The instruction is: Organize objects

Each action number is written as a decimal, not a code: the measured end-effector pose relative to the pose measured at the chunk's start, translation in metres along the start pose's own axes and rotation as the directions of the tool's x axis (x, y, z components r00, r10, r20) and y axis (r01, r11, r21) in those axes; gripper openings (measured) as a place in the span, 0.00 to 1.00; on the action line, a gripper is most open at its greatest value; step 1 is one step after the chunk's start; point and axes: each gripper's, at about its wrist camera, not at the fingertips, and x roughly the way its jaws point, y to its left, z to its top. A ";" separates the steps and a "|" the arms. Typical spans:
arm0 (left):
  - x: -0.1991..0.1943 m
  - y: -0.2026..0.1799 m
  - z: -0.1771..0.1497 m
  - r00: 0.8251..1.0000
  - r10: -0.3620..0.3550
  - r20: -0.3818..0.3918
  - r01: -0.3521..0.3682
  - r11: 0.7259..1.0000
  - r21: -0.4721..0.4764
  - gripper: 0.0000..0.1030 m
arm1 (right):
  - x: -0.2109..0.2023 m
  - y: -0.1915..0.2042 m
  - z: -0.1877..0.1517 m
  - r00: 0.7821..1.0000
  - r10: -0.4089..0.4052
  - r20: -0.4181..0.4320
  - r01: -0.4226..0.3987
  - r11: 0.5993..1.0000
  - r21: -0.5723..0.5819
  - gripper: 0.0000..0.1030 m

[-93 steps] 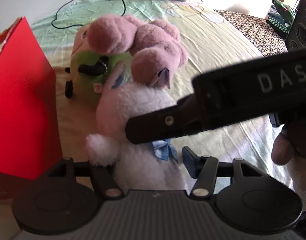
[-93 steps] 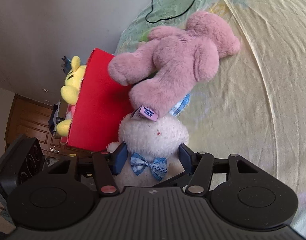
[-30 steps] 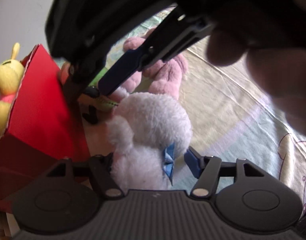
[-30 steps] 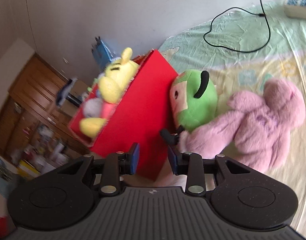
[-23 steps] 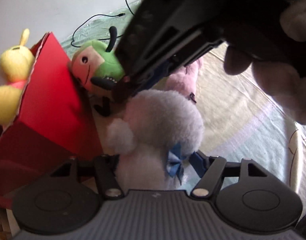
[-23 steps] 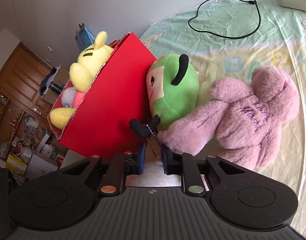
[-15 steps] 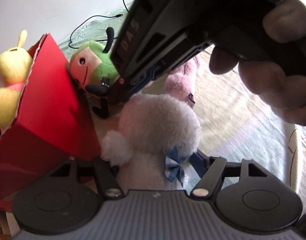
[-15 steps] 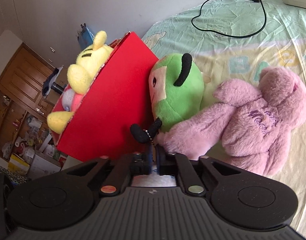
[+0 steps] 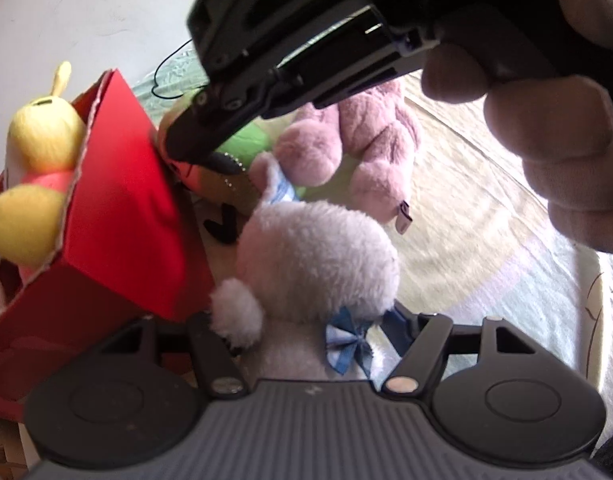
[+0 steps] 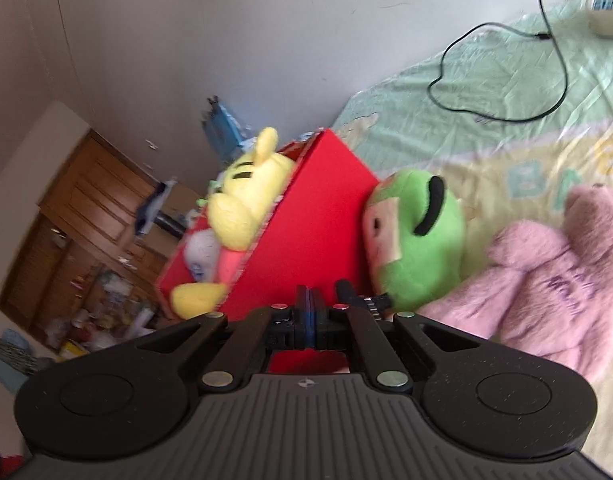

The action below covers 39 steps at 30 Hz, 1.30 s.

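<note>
**Left clamps white plush, right pressed together by green plush**

Left gripper [image 9: 306, 320]: white plush [image 9: 318, 264] with a blue bow [image 9: 346, 346] sits between its fingers, lower centre of the left wrist view. Both fingers press into the fur, so it is pinching that toy. The toy's round paw pokes out toward the left finger.

Right gripper [image 10: 309, 312]: blue pads pressed flat against each other, bottom centre of the right wrist view. I see nothing between them. Its tip sits just beside the black arm and bead chain of the green plush [image 10: 418, 240]; contact is unclear. In the left wrist view the same tool crosses the upper frame, held by the person's hand [image 9: 554, 120] at upper right, its tip ending at the green toy beside the box wall.

Red box [image 10: 318, 224]: centre of the right view, left side of the left view. A yellow plush [image 10: 246, 196] fills its open top, with something white and pink under it.

Green plush leans against the box's right wall. Pink plush [image 10: 554, 276] lies at the right edge, touching the green one.

All of it rests on a pale green and yellow bedsheet [image 10: 506, 128]. A black cable [image 10: 502, 76] loops at upper right, and a power strip [image 10: 608, 12] sits in the top right corner.
</note>
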 end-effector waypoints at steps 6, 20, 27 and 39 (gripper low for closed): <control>0.001 -0.011 -0.009 1.000 0.026 -0.004 -0.025 0.999 0.040 0.68 | 0.002 -0.008 -0.002 0.997 -0.066 -0.041 0.064 0.997 -0.036 0.17; -0.006 -0.004 -0.014 1.000 -0.008 -0.012 0.007 1.000 -0.025 0.65 | -0.002 0.005 -0.009 0.996 -0.055 -0.073 0.050 0.996 -0.077 0.02; -0.019 0.001 -0.004 0.999 0.005 0.035 -0.002 0.997 -0.071 0.56 | -0.005 0.031 -0.006 1.000 -0.005 0.010 0.007 0.983 -0.181 0.02; -0.029 -0.001 -0.014 0.999 0.027 0.030 -0.023 0.992 -0.125 0.51 | 0.014 0.028 -0.004 0.998 -0.066 0.023 0.068 0.985 -0.160 0.02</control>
